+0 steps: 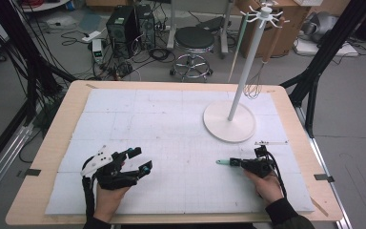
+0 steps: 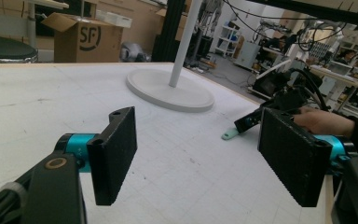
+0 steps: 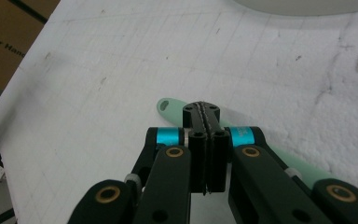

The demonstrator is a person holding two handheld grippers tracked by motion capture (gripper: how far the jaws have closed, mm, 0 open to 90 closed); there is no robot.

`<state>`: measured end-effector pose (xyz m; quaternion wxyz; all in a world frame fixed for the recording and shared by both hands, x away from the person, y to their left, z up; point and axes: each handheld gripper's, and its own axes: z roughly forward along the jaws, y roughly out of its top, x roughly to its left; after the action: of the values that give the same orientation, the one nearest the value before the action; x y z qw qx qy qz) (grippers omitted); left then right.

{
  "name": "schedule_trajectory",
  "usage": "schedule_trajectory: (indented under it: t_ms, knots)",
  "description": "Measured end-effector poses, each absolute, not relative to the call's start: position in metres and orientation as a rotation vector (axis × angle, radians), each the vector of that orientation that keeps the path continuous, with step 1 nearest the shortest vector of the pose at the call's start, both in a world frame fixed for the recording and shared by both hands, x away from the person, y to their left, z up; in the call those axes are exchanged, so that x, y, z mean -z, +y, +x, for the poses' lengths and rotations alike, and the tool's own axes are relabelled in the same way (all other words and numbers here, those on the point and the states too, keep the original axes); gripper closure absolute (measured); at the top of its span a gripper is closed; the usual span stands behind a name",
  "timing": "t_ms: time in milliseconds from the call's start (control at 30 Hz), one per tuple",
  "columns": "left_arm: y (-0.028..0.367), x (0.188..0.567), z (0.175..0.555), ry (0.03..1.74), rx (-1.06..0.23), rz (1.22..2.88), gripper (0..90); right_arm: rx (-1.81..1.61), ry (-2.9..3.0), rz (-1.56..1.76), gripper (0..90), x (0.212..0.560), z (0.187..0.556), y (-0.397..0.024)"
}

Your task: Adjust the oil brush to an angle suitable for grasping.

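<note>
While the mint-green utensil handle (image 3: 279, 161) lies flat on the worktop (image 1: 162, 124) directly under the right hand-held gripper (image 3: 206, 114), its jaws are pressed together above it with nothing pinched. To grasp well, the jaws should probably spread, then straddle the handle near its middle. Well off to that gripper's side, the left hand-held gripper (image 2: 196, 154) hovers spread and empty; the white rack (image 1: 229, 121) stands ahead.

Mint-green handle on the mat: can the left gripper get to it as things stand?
Probably yes. The left gripper stands open with bare mat between it and the mint-green handle. But the shut right gripper sits over the handle, leaving only its tip free.
</note>
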<state>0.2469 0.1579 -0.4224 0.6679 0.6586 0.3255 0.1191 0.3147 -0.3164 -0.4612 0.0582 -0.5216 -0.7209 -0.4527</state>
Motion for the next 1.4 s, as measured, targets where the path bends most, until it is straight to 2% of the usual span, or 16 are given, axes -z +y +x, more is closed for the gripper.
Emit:
schedule_trajectory:
  t_ms: [933, 1400]
  knots:
    - [0.159, 0.423, 0.247, 0.737, -0.270, 1.485, 28.8, 1.398, -2.116, -1.690, 90.0, 0.462, 0.340, -0.314]
    - [0.157, 0.423, 0.248, 0.737, -0.262, 1.488, 28.8, 1.447, -2.074, -1.863, 90.0, 0.456, 0.329, -0.376]
